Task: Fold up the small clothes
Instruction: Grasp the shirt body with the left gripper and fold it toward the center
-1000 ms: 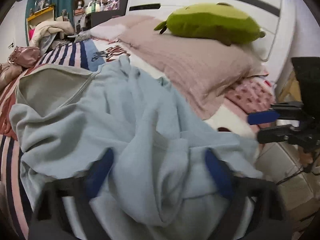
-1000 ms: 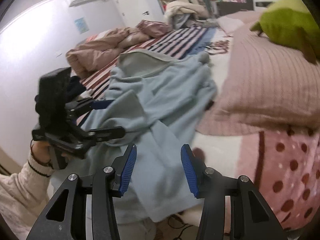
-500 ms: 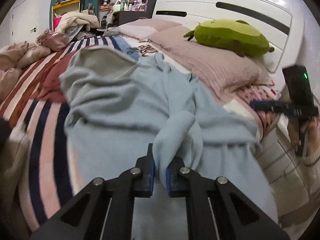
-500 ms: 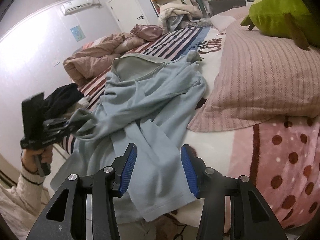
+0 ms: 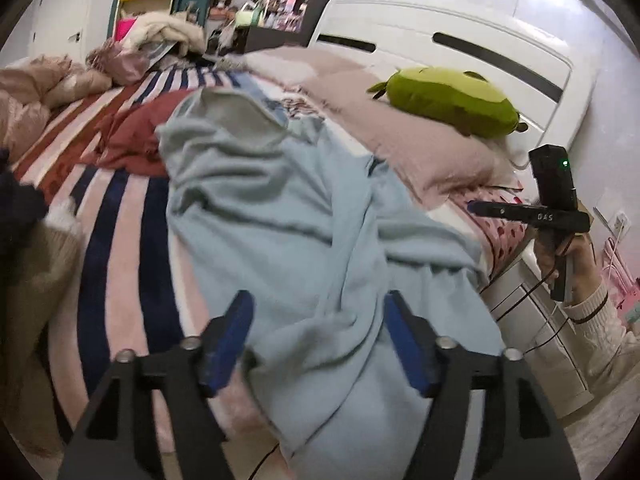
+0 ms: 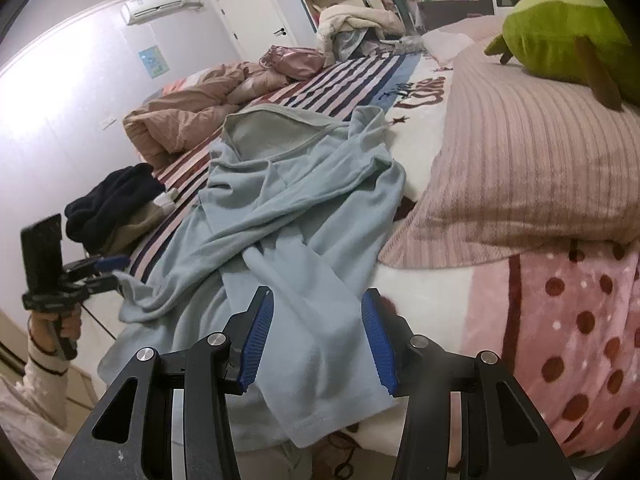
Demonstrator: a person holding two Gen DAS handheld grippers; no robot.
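- Left wrist view: your hoodie lies crumpled on the striped blanket, hood toward the far end, hem hanging over the near bed edge. No clean fold shows yet; I judge you're early, still laying it out.
- Left wrist view: your left gripper has its jaws opening, pads wide apart. Bunched fabric sits between them, but neither pad presses on it, so it's let go, not gripped.
- Left wrist view: your right gripper shows at the right edge, side-on, above the bed edge and clear of the hoodie. Jaw gap can't be read from here.
- Right wrist view: hoodie runs lengthwise beside the pink pillow, one sleeve thrown diagonally across the body toward the near edge. Sleeves and body remain unfolded, wrinkles everywhere; nearly all the job is left.
- Right wrist view: your right gripper is partly open, nothing pinched; the sleeve lies below and between the pads, and contact can't be told.
- Right wrist view: your left gripper is at the left, by the hoodie's corner at the bed edge. A dark clothes pile sits beyond it, untouched.
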